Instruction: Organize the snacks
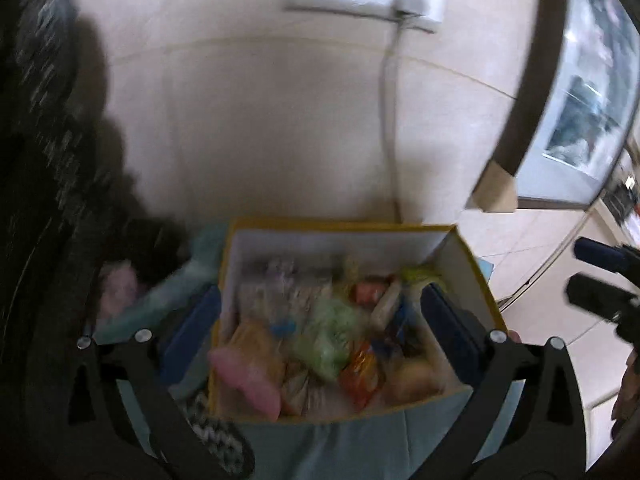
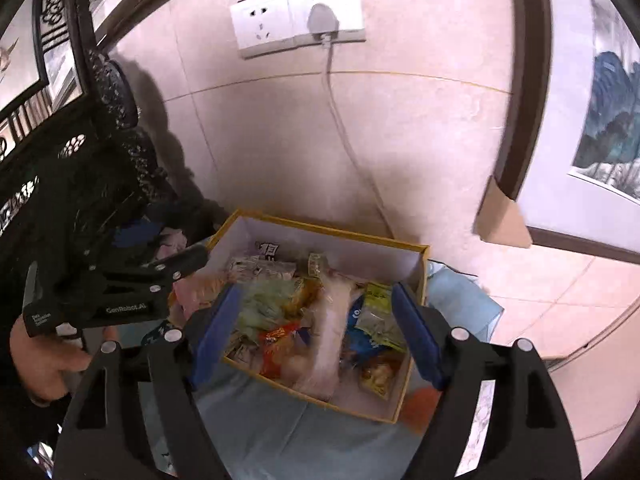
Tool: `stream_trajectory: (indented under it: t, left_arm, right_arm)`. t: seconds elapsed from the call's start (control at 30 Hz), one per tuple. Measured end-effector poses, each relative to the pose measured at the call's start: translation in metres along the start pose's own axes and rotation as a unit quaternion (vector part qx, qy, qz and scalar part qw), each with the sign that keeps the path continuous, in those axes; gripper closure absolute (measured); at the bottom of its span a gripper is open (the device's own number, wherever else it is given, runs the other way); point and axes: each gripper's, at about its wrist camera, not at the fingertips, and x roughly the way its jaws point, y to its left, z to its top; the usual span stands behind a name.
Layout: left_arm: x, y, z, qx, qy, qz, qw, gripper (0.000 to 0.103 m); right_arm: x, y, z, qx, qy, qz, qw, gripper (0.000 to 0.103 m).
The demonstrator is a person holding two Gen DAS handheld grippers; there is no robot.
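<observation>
Below your two hand-held grippers, the yellow-rimmed box (image 2: 416, 264) sits full of snack packets (image 2: 280, 340). Your left hand-held gripper (image 1: 320, 320) and right hand-held gripper (image 2: 316, 332) are both released, grasping nothing.

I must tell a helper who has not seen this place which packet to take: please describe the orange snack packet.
Find the white wall socket; below it an open yellow-edged cardboard box stands on pale blue cloth. The shiny orange-red snack packet lies near the box's front left corner. Its neighbours are pale green, pink and blue.
</observation>
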Motion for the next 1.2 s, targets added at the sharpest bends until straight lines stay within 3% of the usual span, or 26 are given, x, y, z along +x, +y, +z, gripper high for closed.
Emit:
stream_trajectory:
  t: [0.17,0.37,0.53,0.67,0.87,1.13,1.2]
  left_arm:
    - [-0.047,0.003,-0.039,0.003,-0.009,0.025,0.9997,0.002]
    - [-0.124,-0.016,-0.086,0.029,-0.015,0.056,0.9979,0.002]
    - [-0.195,-0.027,-0.112,0.033,-0.026,0.014,0.999,0.002]
    - [-0.243,-0.027,-0.128,0.017,-0.04,-0.003,0.999,0.002]
    - [-0.28,-0.029,-0.148,0.022,-0.045,0.002,0.9987,0.002]
    - [-0.31,-0.021,-0.167,0.02,-0.058,0.066,0.996,0.002]
    - [-0.314,-0.021,-0.168,0.021,-0.059,0.063,0.996,0.002]
  right_arm:
    - [-0.031,0.025,-0.038,-0.009,0.005,-0.027,1.0,0.023]
    - [-0.093,0.063,-0.095,-0.012,0.011,-0.055,0.998,0.002]
    - [-0.147,0.079,-0.124,0.022,0.031,-0.084,0.996,0.001]
    - [-0.187,0.099,-0.137,0.025,0.002,-0.097,0.995,0.001]
    - [-0.216,0.128,-0.155,0.019,-0.02,-0.101,0.994,0.001]
    - [-0.226,0.151,-0.172,0.005,-0.019,-0.092,0.996,0.001]
    - [-0.229,0.155,-0.174,0.001,-0.02,-0.091,0.996,0.001]
